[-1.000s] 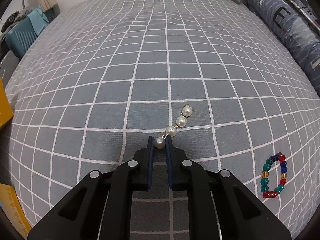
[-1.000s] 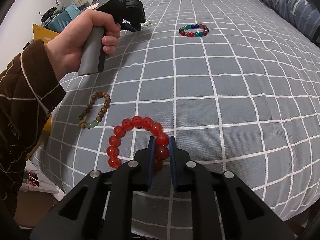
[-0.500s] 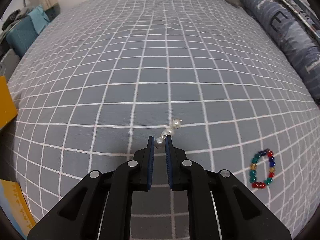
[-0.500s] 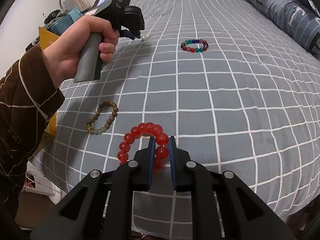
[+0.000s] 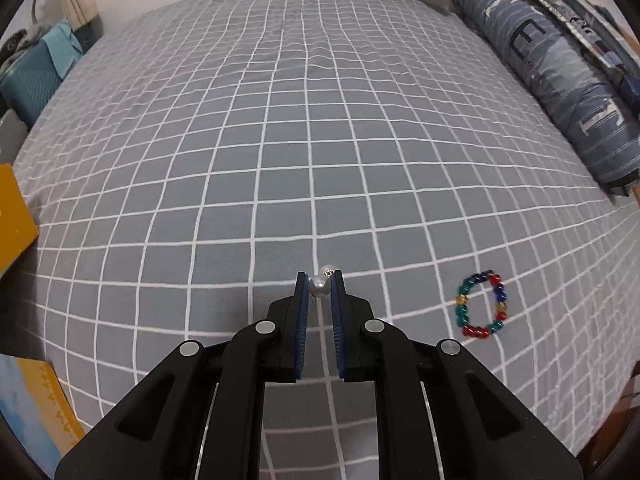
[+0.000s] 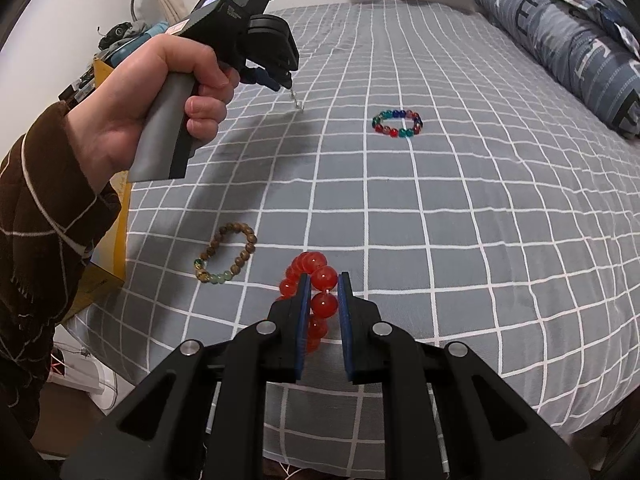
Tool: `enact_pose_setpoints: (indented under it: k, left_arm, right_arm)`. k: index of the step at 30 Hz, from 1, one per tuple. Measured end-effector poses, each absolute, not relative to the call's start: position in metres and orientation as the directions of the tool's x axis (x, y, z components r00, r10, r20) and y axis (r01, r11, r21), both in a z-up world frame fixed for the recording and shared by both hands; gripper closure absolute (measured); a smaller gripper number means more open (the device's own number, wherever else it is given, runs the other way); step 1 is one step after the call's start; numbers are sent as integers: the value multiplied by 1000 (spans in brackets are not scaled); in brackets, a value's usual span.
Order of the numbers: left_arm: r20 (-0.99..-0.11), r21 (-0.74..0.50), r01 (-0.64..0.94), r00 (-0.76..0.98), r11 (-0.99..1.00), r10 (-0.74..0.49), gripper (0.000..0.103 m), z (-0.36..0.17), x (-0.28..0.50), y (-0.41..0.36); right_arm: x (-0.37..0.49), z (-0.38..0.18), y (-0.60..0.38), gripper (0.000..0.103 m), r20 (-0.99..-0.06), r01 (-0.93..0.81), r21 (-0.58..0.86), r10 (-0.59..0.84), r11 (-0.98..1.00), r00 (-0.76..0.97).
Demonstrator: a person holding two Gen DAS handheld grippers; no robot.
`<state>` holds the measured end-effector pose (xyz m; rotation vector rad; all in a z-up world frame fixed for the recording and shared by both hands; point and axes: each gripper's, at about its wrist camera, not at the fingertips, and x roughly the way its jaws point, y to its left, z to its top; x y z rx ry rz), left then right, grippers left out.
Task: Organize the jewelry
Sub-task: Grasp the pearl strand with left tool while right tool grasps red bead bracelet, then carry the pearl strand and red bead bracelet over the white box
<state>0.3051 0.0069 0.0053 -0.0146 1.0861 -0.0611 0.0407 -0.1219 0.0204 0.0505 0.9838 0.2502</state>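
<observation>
Right wrist view: the right claw point(image 6: 322, 294) grips the red bracelet point(image 6: 320, 280) and the left claw point(image 5: 320, 286) pinches a pearl strand point(image 5: 319, 285), both above the bed point(image 6: 480, 220). The wooden bracelet point(image 6: 226, 253), near left, and the colourful bracelet point(image 6: 397, 123), farther off, lie unsorted.

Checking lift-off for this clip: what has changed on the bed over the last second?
Both claws rose with their loads. The left claw lifted the pearl strand, which lay stretched out on the bedspread and now dangles. The right claw raised the red bead bracelet, which now hangs bunched. Both grips stayed shut; the multicolour bracelet and wooden bracelet lie where they were.
</observation>
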Motion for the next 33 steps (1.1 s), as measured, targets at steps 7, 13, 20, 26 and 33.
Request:
enact_pose_setpoints:
  k: [7,13,20,26,33]
  left_arm:
    - [-896,-15,41,443,999,-31,93,20,283,10]
    - [-888,-7,70,459,998,-38,93,42,253,10]
    - [-874,-19,96,481,995,-63,92,61,234,23]
    - [-858,-11,112,510,994,-67,92,76,207,37]
    - [-831,-18,120,550,993,-82,92,97,169,58]
  right_arm:
    - [40,31,-115,90,-803,-200,140,229,970,550]
    - [45,40,-112,90,-795,-202,121,217,972,566]
    - [57,52,-110,90,-777,-200,112,211,973,593]
    - [67,66,-104,90,-756,-209,97,209,973,620]
    - [81,80,-82,90,-739,-246,83,226,966,634]
